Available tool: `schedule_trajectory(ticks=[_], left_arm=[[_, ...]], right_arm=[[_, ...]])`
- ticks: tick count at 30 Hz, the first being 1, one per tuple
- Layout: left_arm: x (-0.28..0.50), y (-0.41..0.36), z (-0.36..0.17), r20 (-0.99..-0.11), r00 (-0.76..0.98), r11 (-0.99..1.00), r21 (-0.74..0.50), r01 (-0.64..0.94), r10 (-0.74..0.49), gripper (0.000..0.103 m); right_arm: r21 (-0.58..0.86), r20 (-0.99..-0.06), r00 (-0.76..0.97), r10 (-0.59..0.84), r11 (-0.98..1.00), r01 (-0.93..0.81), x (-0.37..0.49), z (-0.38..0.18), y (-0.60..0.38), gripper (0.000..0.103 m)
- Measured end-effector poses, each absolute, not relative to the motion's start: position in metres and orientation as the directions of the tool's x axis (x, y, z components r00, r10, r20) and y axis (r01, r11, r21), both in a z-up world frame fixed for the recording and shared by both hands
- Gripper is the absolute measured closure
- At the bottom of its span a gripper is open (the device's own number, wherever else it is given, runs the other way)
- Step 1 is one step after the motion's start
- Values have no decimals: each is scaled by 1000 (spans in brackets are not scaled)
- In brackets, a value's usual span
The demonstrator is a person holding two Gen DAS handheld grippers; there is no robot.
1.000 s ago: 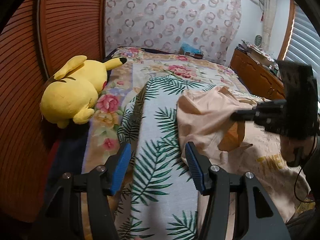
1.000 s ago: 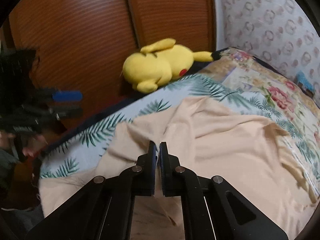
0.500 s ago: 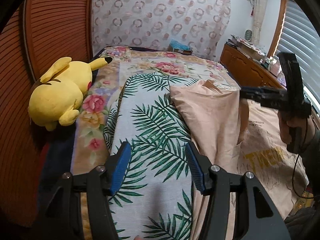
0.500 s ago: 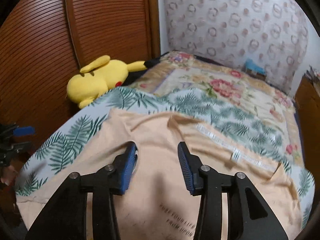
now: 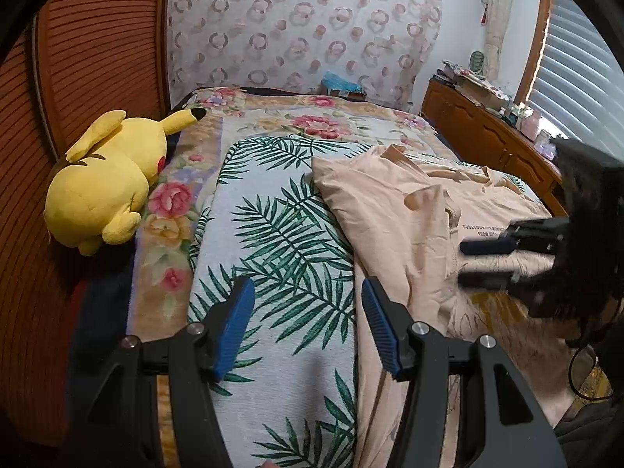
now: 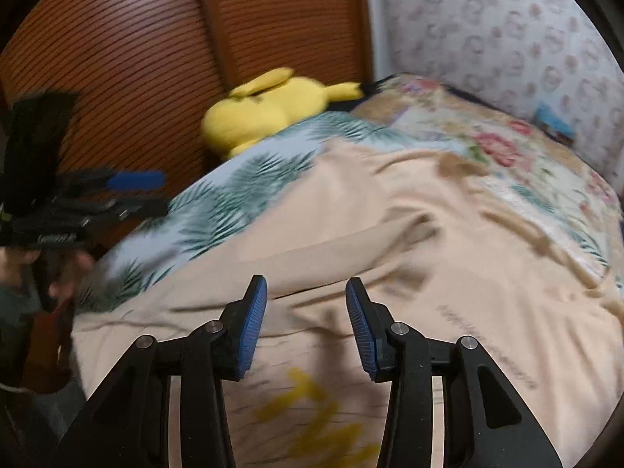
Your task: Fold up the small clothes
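A peach T-shirt [image 5: 394, 210] with yellow lettering [image 6: 312, 409] lies on a palm-leaf cloth [image 5: 280, 234] spread over the bed. Its left side is folded in over the body, with a sleeve on top. My left gripper [image 5: 307, 292] hovers open above the palm-leaf cloth, just left of the shirt's edge, holding nothing. My right gripper [image 6: 306, 288] is open above the shirt's front, its blue pads clear of the fabric. Each gripper shows in the other's view: the right gripper [image 5: 479, 261] at the right edge, the left gripper [image 6: 148, 191] blurred at the left.
A yellow plush toy [image 5: 101, 183] lies at the bed's left edge against ribbed wooden doors [image 5: 97, 39]. A floral blanket [image 5: 319, 121] covers the far bed. A wooden cabinet [image 5: 487, 136] with clutter runs along the right, and a teal box [image 5: 341, 82] sits by the wall.
My right gripper went from shut on the shirt fabric to open and let it go. The lifted shirt side now lies folded flat. The right view has swung left.
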State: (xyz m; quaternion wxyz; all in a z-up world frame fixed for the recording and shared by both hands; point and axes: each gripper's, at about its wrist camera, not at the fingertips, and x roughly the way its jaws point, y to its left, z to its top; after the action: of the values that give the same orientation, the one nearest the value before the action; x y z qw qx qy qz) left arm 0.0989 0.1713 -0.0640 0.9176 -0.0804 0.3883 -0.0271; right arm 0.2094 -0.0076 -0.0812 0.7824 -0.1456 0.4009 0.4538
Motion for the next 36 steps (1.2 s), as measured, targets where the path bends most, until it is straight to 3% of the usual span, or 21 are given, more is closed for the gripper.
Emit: schedule_trajectory(ticks=[9, 11, 14, 24, 33, 35, 36], left_arm=[[90, 171, -62, -706, 700, 986, -167, -19, -106, 47], [88, 172, -63, -708, 699, 986, -166, -23, -103, 47], [86, 174, -64, -706, 700, 985, -170, -26, -104, 47], [83, 169, -67, -706, 699, 985, -175, -13, -116, 47], [81, 158, -72, -710, 693, 985, -173, 2, -126, 47], [79, 155, -72, -710, 693, 985, -172, 4, -127, 47], [78, 155, -71, -709, 694, 986, -170, 4, -124, 47]], right_arm=[[46, -818, 241, 522, 478, -877, 190, -110, 27, 67], [47, -820, 237, 521, 475, -879, 190, -110, 23, 87], [54, -815, 233, 531, 470, -881, 188, -108, 16, 101], [132, -735, 271, 621, 524, -842, 171, -83, -38, 103], [135, -739, 319, 593, 595, -792, 163, -87, -67, 102], [148, -726, 318, 609, 591, -793, 165, -84, -57, 85], [151, -722, 314, 617, 583, -799, 166, -83, -51, 84]])
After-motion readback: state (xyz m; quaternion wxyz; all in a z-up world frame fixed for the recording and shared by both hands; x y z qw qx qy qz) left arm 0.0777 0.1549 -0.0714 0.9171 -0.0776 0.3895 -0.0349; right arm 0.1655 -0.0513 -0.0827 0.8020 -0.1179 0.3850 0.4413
